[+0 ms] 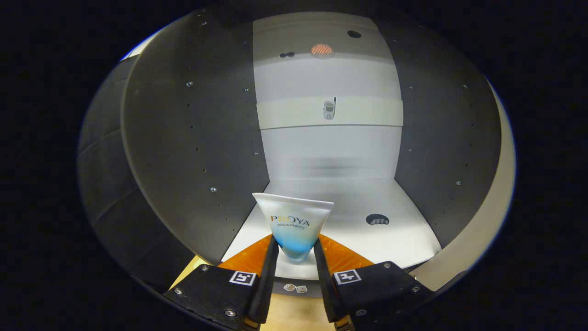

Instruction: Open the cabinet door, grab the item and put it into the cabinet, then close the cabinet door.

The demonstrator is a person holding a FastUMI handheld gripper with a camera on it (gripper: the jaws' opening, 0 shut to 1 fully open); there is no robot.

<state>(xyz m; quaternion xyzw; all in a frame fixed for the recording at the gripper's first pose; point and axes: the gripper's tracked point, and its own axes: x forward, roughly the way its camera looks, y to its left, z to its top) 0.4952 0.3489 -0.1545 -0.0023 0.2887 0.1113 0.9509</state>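
A white and blue cosmetic tube (294, 225) stands upright between my fingers, crimped end up and cap end down. My gripper (295, 257) is shut on the tube, both fingers pressing its lower blue part. Ahead is the open cabinet (330, 156), with dark side walls, a pale back panel and a white floor shelf (395, 239). The tube hangs at the cabinet's front edge, over the near end of that shelf. The open cabinet door (183, 151) stands to the left of the fingers.
A round cut-out hole (377, 219) lies in the shelf floor, right of the tube. A small metal fitting (329, 109) sits on the back panel's cross strip. Below the fingers is a wooden table top (294, 315) with two small dice (295, 288).
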